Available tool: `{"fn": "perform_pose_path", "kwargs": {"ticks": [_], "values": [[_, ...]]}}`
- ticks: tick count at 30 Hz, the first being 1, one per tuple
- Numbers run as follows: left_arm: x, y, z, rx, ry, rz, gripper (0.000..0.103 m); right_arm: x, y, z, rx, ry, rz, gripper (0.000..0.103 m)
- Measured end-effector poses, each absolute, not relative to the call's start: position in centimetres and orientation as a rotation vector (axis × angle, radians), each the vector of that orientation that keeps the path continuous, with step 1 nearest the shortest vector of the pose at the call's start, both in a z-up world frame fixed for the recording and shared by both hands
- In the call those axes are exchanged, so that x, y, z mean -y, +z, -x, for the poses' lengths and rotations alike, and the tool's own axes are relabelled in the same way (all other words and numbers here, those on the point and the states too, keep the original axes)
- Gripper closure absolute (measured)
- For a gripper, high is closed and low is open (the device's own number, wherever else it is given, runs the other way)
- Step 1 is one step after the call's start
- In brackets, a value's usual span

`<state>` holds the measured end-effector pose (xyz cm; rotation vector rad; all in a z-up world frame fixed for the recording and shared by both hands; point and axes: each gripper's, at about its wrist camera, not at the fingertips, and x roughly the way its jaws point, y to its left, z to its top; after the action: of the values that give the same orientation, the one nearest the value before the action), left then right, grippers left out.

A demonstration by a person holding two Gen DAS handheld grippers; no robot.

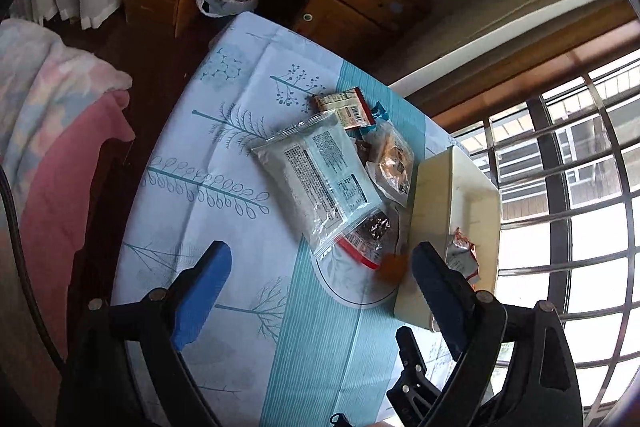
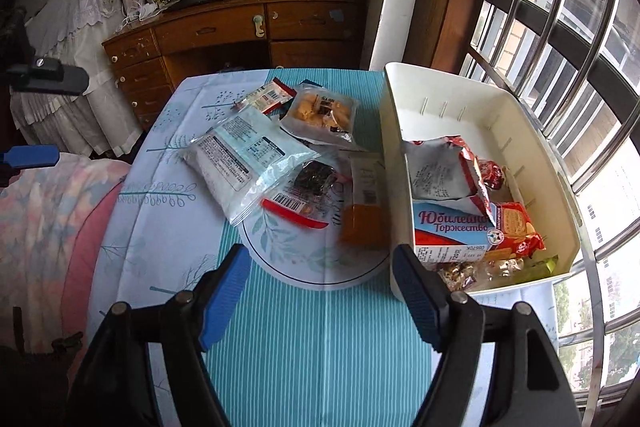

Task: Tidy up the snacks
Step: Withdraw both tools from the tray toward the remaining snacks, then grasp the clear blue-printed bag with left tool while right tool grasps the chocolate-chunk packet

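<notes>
My jaws stand wide and empty on both the left gripper (image 1: 320,287) and right gripper (image 2: 320,291). The loose snacks (image 2: 256,155) lie mid-desk, touching the white bin (image 2: 560,187) at the window edge; bare cloth of the desk (image 2: 320,347) lies open below me.

Ahead of the right hand-held gripper (image 2: 322,291), a loose pile of snacks lies flat on the bench (image 2: 312,347): a large clear pouch with a pale blue label (image 2: 244,159), a cookie bag (image 2: 322,113), a red-and-white sachet (image 2: 266,95), a dark snack in clear wrap (image 2: 316,179) and an orange packet (image 2: 362,223). To its right, a white bin (image 2: 560,195) holds a blue biscuit box (image 2: 454,231) and crumpled wrappers.
</notes>
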<state>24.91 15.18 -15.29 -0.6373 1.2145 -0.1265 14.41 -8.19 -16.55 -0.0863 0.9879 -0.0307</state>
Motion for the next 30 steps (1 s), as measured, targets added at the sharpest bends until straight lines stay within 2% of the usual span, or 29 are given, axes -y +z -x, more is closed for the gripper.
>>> {"fn": "perform_pose_path", "kwargs": {"ticks": [13, 19, 24, 30], "values": [[-12.7, -22.0, -33.2, -1.439, 0.035, 0.646, 0.009, 7.1, -20.6, -19.3, -0.908, -0.106, 0.04, 0.028], [-10.1, -26.4, -37.0, -1.584, 0.115, 0.626, 0.009, 6.3, -23.2, -21.4, -0.916, -0.098, 0.056, 0.029], [-8.9, -29.4, -38.9, -1.681, 0.168, 0.72, 0.009, 6.2, -25.0, -22.7, -0.92, -0.091, 0.069, 0.029], [-7.6, -31.5, -40.6, -1.728, 0.229, 0.699, 0.009, 6.5, -26.8, -24.5, -0.939, -0.093, 0.068, 0.029]]}}
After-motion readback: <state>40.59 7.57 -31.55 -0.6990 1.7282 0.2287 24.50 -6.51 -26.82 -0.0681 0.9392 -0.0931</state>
